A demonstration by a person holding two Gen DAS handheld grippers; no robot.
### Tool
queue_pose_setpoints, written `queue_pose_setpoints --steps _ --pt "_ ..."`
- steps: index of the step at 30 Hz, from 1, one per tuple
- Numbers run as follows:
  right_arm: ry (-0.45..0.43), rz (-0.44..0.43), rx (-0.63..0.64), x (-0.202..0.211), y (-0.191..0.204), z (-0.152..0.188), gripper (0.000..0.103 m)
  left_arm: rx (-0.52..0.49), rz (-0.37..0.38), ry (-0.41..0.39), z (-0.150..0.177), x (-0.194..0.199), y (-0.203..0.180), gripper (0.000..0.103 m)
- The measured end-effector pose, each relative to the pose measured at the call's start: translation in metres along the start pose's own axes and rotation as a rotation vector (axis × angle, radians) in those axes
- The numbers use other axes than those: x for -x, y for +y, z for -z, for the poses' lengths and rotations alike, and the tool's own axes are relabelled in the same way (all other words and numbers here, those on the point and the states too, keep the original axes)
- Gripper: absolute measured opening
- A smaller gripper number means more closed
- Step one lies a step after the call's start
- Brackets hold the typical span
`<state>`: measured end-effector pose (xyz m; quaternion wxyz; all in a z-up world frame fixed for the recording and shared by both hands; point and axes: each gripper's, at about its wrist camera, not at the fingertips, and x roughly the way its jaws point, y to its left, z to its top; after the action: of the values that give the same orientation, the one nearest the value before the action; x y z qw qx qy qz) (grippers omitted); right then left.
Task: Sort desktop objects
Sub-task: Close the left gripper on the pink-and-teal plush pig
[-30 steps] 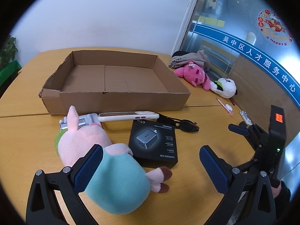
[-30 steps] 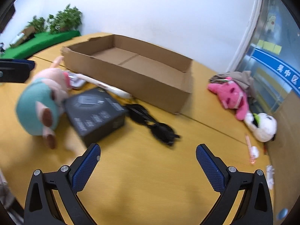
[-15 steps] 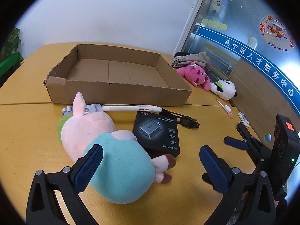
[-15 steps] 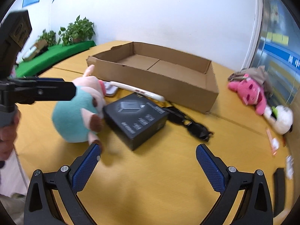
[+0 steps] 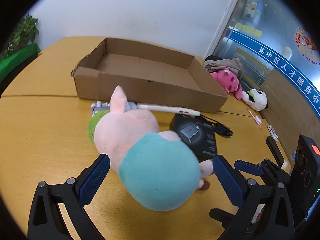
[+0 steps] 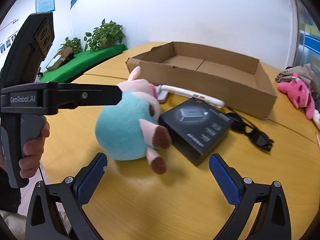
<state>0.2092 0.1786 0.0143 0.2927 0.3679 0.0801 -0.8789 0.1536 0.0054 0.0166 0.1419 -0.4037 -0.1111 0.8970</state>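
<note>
A plush pig (image 5: 144, 156) with a teal body lies on the yellow table (image 5: 44, 132), its feet by a black charger box (image 5: 196, 138). My left gripper (image 5: 160, 180) is open, and its blue pads straddle the pig's teal body. Behind the pig lie a grey gadget (image 5: 100, 107), a long white device (image 5: 168, 109) and black sunglasses (image 5: 222, 130). An empty cardboard tray (image 5: 152, 88) stands further back. My right gripper (image 6: 158, 178) is open and empty, low over the table just short of the pig (image 6: 128, 128) and the box (image 6: 198, 124).
A pink plush (image 5: 228, 80), a white panda plush (image 5: 257, 100) and a bundle of cloth lie at the far right by a wooden wall. A pink pen (image 5: 255, 118) lies near them. Potted plants (image 6: 104, 34) stand on a green ledge at the left. A hand (image 6: 32, 140) holds the left gripper's handle.
My left gripper has moved forward so that the pig sits between its pads. My right gripper has swung left and now faces the pig and the black box.
</note>
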Motion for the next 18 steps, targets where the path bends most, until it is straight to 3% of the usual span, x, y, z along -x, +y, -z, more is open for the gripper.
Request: queue_pose_setpoints --steps 4,9,14,18 --pt "0.02 -0.027 0.001 -0.015 0.005 0.0 0.103 0.034 -0.058 0.027 0.01 -0.011 0.014 0.103" --pt "0.036 -0.038 0.018 -0.03 0.009 -0.006 0.103 0.049 -0.015 -0.01 0.016 -0.006 0.023 0.103" --pt "0.03 -0.042 0.068 -0.037 0.018 -0.016 0.103 0.088 0.038 0.018 0.007 -0.01 0.032 0.102" --pt "0.038 -0.079 0.086 -0.044 0.025 -0.023 0.103 0.195 0.147 0.072 0.001 -0.021 0.051 0.09"
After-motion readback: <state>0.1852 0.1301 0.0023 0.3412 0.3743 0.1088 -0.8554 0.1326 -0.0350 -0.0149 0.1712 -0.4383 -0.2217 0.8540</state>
